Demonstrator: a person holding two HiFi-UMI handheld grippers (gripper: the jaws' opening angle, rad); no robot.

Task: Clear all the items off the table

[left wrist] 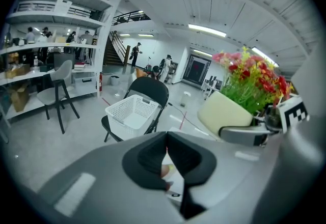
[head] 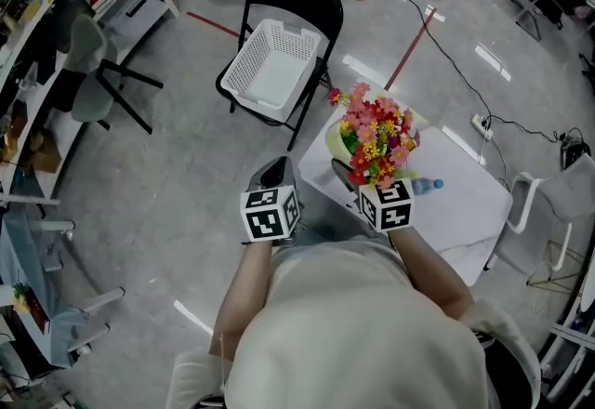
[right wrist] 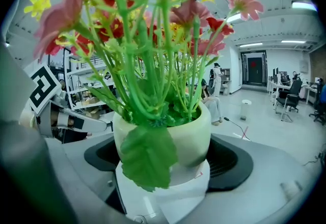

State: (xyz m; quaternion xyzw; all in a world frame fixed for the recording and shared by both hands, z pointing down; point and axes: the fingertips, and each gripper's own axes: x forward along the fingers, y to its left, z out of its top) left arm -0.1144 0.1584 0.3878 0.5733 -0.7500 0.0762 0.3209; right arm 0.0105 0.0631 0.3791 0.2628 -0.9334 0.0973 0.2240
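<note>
Grips flower pot [right wrist: 164,134] squarely between right gripper [right wrist: 165,167] jaws, clamped on both sides; shows left gripper [left wrist: 167,161] jaws together, empty.

No legible words, brands, numbers or signs anywhere. Only black-and-white square patterns, on left marker cube [head: 270,214] and right marker cube [head: 387,205].

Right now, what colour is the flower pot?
The flower pot is pale cream; the right gripper view shows it best.
</note>
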